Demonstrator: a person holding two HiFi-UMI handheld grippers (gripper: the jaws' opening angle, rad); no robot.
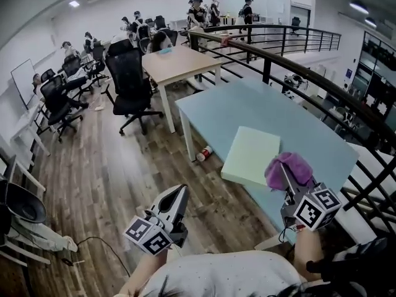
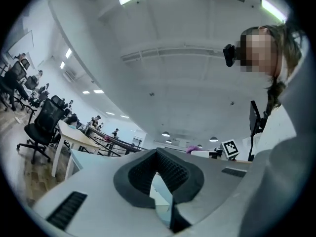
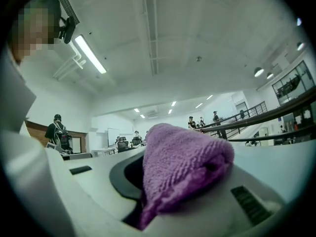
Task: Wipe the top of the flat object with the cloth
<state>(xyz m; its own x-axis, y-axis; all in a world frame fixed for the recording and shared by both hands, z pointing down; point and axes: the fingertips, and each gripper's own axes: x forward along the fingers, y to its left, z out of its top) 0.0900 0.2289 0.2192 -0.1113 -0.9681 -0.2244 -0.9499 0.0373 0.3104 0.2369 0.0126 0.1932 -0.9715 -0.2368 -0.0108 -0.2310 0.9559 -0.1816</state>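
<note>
Right gripper [image 1: 285, 179] pinches a bunched purple cloth [image 1: 291, 167] between its fingers, over the near right corner of the pad [image 1: 249, 154]. Pale green pad lies flat on the blue table [image 1: 272, 107]. Left gripper [image 1: 179, 195] has its fingers pressed together and empty, off the table, over the floor [image 1: 111, 184].

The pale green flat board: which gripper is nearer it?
Right. The right gripper, shut on a purple towelling cloth, hangs by the near right corner of the flat green board; the left gripper is over the wooden floor, to its left.
</note>
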